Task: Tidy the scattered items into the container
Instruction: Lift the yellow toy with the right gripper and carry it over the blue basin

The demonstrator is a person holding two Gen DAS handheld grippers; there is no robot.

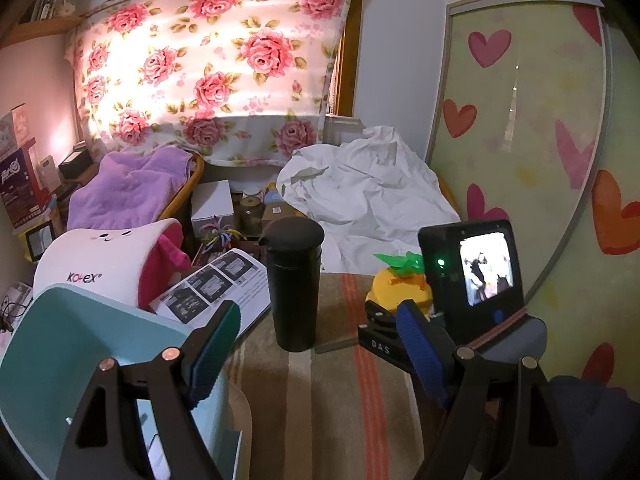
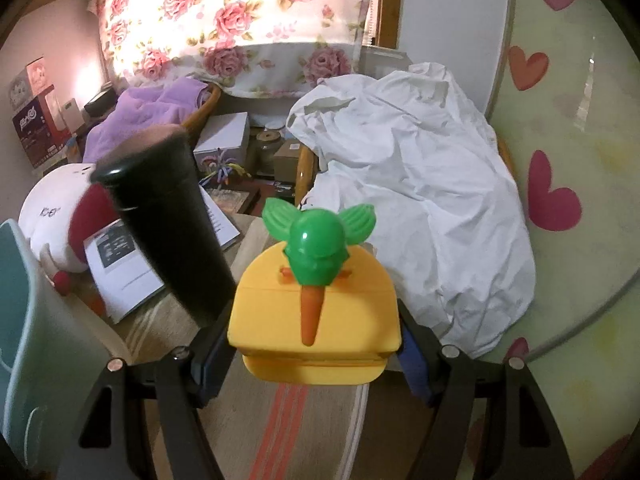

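My right gripper [image 2: 314, 354] is shut on a yellow carrot toy [image 2: 316, 320] with a green leafy top and holds it over the striped cloth. The toy also shows in the left wrist view [image 1: 400, 280], behind the right gripper's body. A black tumbler [image 1: 295, 282] stands upright on the cloth; in the right wrist view the tumbler [image 2: 168, 232] is just left of the toy. My left gripper [image 1: 316, 354] is open and empty, in front of the tumbler. A teal container [image 1: 60, 356] sits at the lower left, and its edge shows in the right wrist view [image 2: 24, 320].
A white Kotex plush [image 1: 104, 260] and an open booklet [image 1: 224, 292] lie left of the tumbler. A crumpled white sheet [image 2: 412, 188] lies behind the toy. Boxes and jars [image 1: 248, 208] stand further back. A heart-patterned panel [image 1: 540, 140] is on the right.
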